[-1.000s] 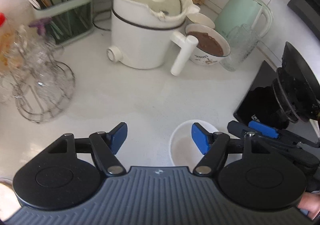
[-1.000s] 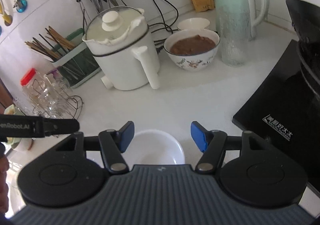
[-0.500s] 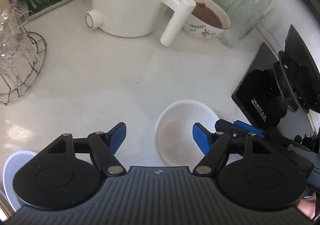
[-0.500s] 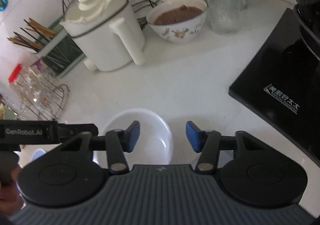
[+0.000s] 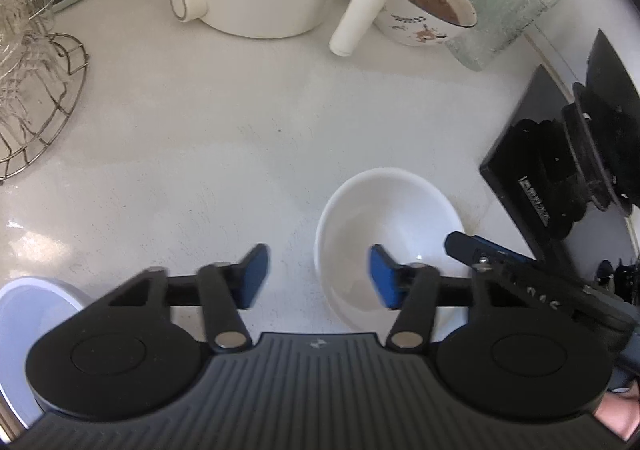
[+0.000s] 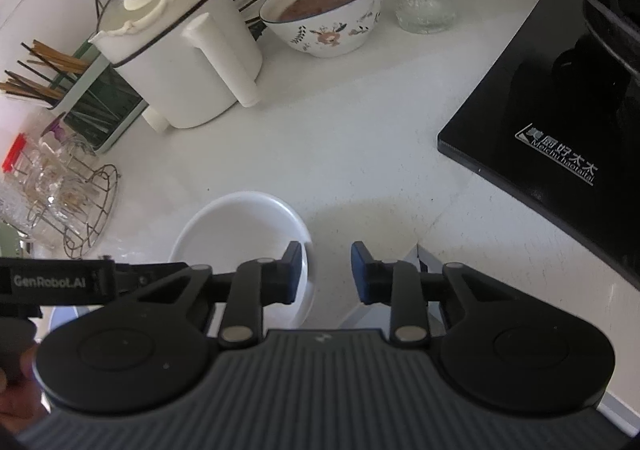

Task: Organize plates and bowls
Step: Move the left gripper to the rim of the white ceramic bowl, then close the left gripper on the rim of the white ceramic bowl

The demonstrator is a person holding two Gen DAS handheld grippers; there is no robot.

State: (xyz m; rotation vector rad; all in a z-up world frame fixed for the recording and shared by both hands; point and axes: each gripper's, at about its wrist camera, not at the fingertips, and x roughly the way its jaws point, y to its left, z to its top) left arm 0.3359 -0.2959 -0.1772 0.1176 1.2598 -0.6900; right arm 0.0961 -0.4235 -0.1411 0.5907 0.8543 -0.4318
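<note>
An empty white bowl [image 5: 384,218] stands on the white counter near the front; it also shows in the right wrist view [image 6: 236,234]. My left gripper [image 5: 318,276] is open, its jaws straddling the bowl's left rim, right pad inside the bowl. My right gripper [image 6: 326,272] is open with a narrower gap, its jaws straddling the bowl's right rim, left pad over the bowl. A pale blue bowl [image 5: 28,314] sits at the lower left edge, partly hidden by my left gripper. A patterned bowl [image 6: 324,18] with brown food stands at the back.
A white lidded pot [image 6: 180,50] with a handle stands at the back. A wire rack of glasses [image 5: 28,90] is on the left. A black stove [image 6: 552,122] with a dark pan is on the right. A glass pitcher [image 5: 492,18] and green kettle stand behind.
Both grippers have moved forward and down toward the white bowl, which looks larger. My right gripper's jaws have narrowed around the bowl's right rim.
</note>
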